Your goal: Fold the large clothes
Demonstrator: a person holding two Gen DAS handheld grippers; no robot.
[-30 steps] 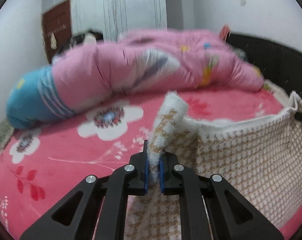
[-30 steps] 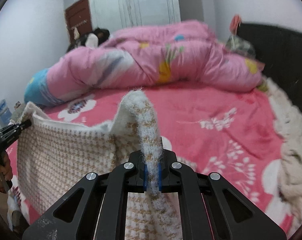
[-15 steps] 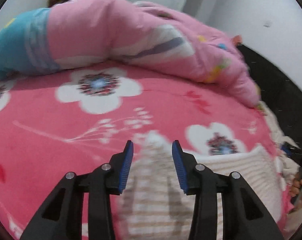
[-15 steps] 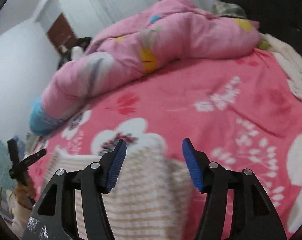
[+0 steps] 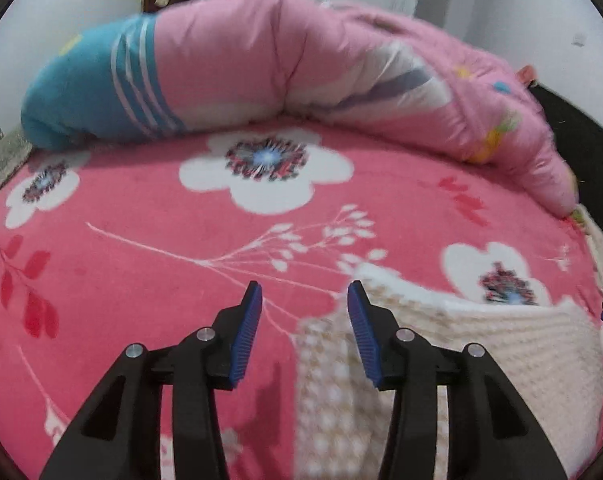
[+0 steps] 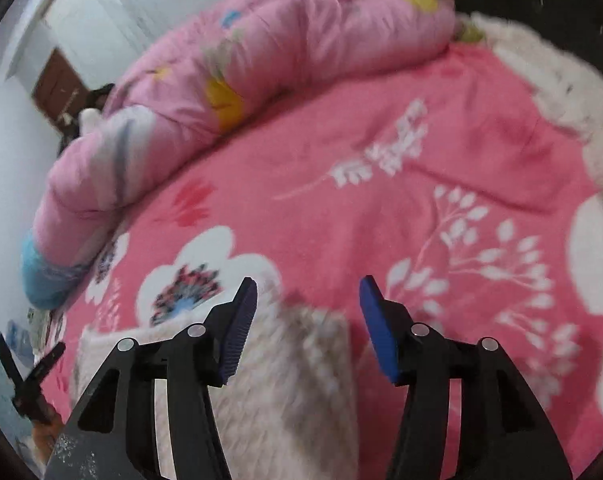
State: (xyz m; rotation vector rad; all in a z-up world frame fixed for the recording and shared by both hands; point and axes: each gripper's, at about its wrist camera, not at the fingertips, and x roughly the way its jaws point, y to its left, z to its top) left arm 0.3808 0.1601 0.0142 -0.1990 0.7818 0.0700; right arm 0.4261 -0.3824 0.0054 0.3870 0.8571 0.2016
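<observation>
**Operator:** On the pink floral bedsheet [image 5: 149, 248], report the state of both tools.

**Inspector:** Left gripper [image 5: 303, 312]: jaws spread wide, nothing between the blue pads [image 5: 245, 328]. Right gripper [image 6: 307, 318]: jaws likewise wide apart, empty. One second ago each was clamped on a raised edge of the cream houndstooth garment [image 5: 441, 360]; half a second ago both had already opened. The release is complete.

**Operator:** Location of the garment?

**Inspector:** It lies on the sheet below and ahead of the tools. In the left wrist view its fleecy upper edge sits just beyond the right-hand pad, and the cloth extends to the right toward the other tool. In the right wrist view the garment [image 6: 285, 380] fills the space beneath the open jaws; motion blur hides the weave there. It looks flat rather than bunched, though its near portion is hidden behind the tool bodies.

**Operator:** Consequence for the task?

**Inspector:** Judged from the lay of the cloth, one fold has been laid down and let go. Further folds probably remain. The next grasp calls for a fresh edge or corner on each side.

**Operator:** Hazards?

**Inspector:** The rolled pink quilt [image 5: 301, 72] lies well apart, at the far side. The thick pile could spring the fold open.
</observation>
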